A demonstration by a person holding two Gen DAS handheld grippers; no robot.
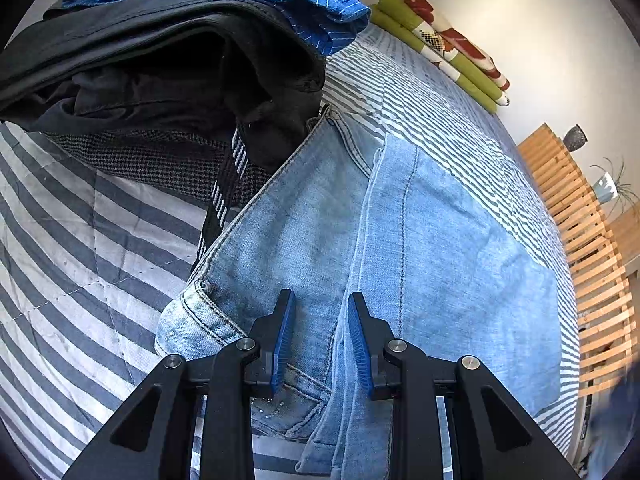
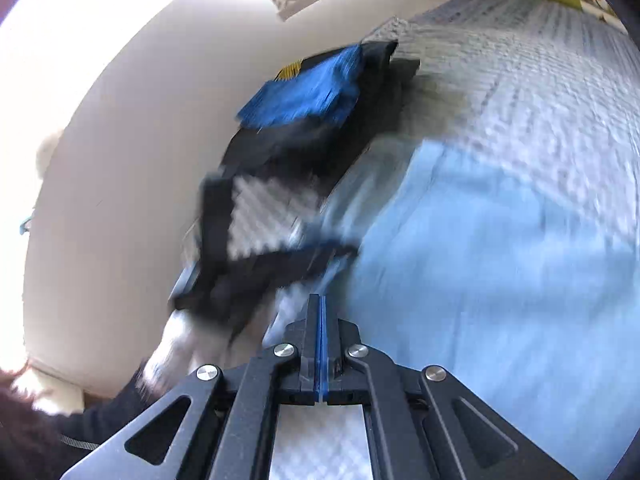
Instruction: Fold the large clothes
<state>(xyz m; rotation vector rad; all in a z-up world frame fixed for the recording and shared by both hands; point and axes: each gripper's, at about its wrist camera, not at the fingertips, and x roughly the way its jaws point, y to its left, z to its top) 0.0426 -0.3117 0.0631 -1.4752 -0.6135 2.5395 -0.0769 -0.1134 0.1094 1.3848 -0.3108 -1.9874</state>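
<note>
Light jeans (image 1: 420,240) lie folded lengthwise on striped bed cover (image 1: 80,240), beside dark clothes pile (image 1: 160,80). Left gripper (image 1: 320,332) hovers over waistband end, jaws partly apart, nothing pinched, likely positioned for next fold. Right gripper (image 2: 321,320) pressed together, empty, view blurred.

A home bedroom: a striped quilted bed (image 1: 100,216) with piled clothes (image 1: 168,76) and folded bedding (image 1: 440,44).

Striped bed (image 1: 100,240) — light blue jeans (image 1: 440,240), dark clothes pile (image 1: 160,80), folded green bedding (image 1: 440,44) directly on it.
</note>
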